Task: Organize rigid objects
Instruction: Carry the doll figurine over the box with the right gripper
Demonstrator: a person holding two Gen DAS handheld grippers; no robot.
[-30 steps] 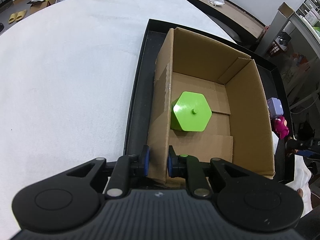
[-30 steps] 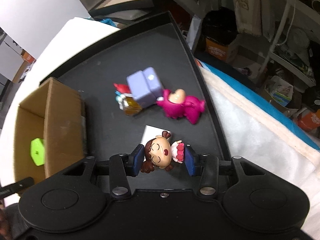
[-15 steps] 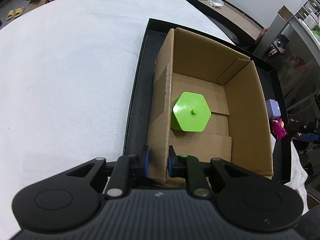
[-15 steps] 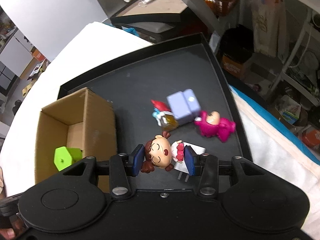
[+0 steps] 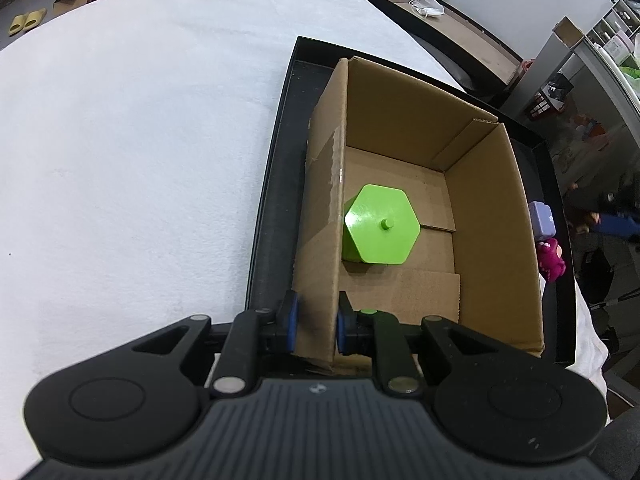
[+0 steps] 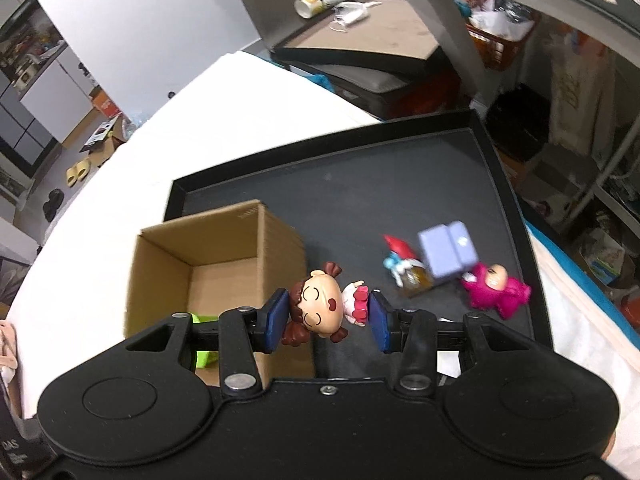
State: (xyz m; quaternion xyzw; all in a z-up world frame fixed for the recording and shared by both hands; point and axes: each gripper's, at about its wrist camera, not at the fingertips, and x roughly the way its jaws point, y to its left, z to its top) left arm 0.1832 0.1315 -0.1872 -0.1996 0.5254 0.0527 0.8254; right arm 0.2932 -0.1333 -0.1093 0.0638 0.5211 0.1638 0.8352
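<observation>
- L gripper [image 5: 315, 322]: jaws nearly closed, clamped on near left wall of cardboard box [image 5: 488, 216]; one blue pad outside the wall, one inside.
- Box sits in black tray [image 5: 272, 208], fwd of L jaws; tray rests on white-covered tabletop [image 5: 132, 152].
- Green hexagonal block [image 5: 380, 230]: on box floor, straight ahead of L jaws, against left wall; small knob on top.
- R gripper [image 6: 328, 316]: jaws part open, gripping girl figurine [image 6: 320, 308] betw. blue pads, head toward left pad, feet at right pad.
- Figurine held above the tray, over right edge of box [image 6: 224, 256].
- Fwd-right of R jaws, on tray floor [image 6: 360, 184]: lilac block [image 6: 446, 254], touching small red-capped toy [image 6: 402, 262] and pink figure [image 6: 496, 290]. Slight blur there; finer detail cannot be told.
</observation>
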